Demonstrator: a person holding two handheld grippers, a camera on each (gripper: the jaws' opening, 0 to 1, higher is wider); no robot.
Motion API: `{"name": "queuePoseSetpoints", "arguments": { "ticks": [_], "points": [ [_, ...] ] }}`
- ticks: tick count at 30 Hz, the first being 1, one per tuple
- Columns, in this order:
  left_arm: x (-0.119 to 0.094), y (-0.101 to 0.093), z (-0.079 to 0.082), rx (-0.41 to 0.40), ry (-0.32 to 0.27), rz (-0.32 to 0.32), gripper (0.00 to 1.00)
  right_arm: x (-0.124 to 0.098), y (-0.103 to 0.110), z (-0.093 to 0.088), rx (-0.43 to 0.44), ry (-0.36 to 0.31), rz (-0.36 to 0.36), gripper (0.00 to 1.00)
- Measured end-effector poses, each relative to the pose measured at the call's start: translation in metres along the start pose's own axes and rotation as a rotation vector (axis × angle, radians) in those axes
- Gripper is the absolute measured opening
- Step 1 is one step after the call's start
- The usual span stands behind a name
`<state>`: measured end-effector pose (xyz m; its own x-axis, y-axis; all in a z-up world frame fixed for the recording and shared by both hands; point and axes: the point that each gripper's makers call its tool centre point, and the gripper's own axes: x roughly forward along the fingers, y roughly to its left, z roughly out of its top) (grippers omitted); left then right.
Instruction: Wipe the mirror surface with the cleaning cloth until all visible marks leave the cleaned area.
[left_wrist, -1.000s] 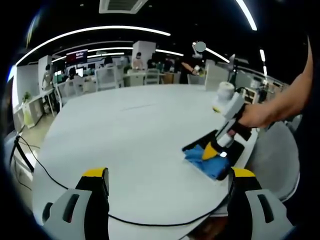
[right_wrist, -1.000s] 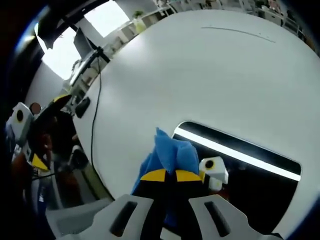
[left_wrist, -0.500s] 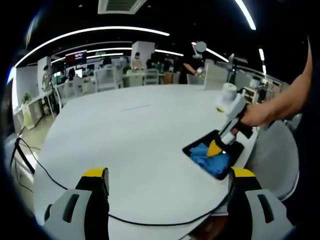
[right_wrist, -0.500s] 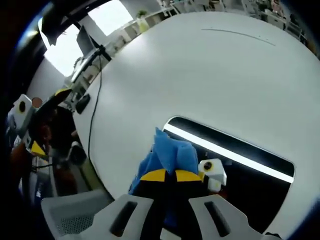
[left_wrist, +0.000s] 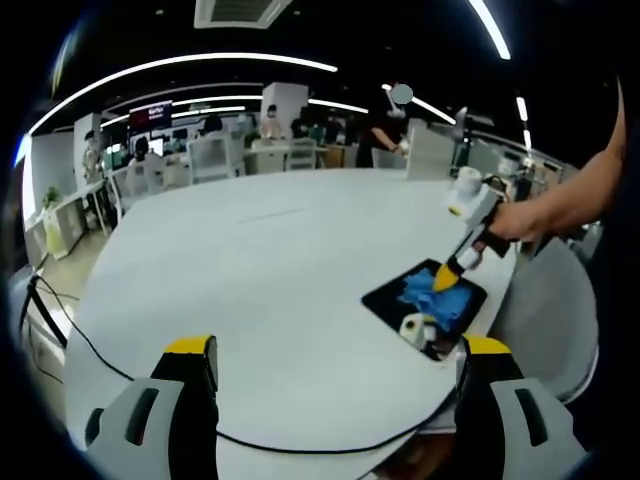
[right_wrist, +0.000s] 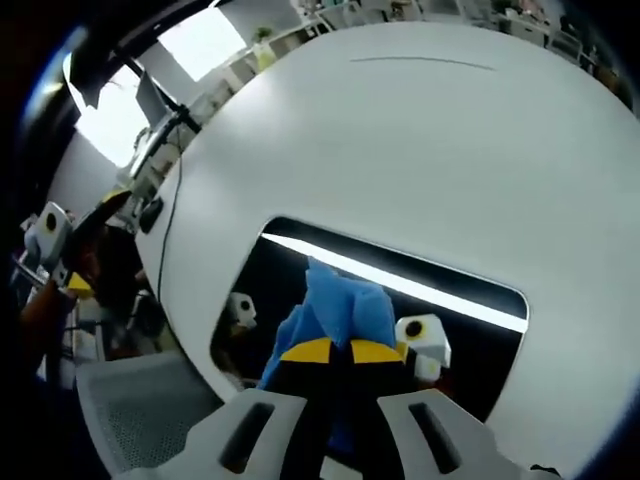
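Right now my right gripper (right_wrist: 331, 351) is clamped on the blue cleaning cloth (right_wrist: 340, 305), pressing it onto the dark mirror (right_wrist: 470, 345) lying flat near the white tabletop (right_wrist: 400, 150) edge. My left gripper (left_wrist: 335, 350) hovers wide apart over the tabletop, well apart from the mirror, holding nothing.

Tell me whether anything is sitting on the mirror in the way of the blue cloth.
Nothing visible blocks it. The right gripper is shut on the blue cleaning cloth, which is over the dark rectangular mirror on the white round table. The pale shapes on the glass look like reflections.
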<state>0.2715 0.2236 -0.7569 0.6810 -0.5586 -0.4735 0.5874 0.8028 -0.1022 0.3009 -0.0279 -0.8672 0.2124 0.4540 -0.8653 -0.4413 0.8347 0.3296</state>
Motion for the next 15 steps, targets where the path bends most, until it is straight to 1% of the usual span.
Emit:
{"name": "queuePoseSetpoints", "arguments": {
  "ticks": [6, 15],
  "points": [
    [-0.001, 0.001, 0.000, -0.002, 0.002, 0.007, 1.00, -0.010, -0.018, -0.007, 0.018, 0.005, -0.013, 0.00],
    [-0.001, 0.003, 0.000, -0.008, -0.006, 0.014, 1.00, -0.027, -0.052, -0.020, 0.057, 0.014, -0.050, 0.00]
  ]
}}
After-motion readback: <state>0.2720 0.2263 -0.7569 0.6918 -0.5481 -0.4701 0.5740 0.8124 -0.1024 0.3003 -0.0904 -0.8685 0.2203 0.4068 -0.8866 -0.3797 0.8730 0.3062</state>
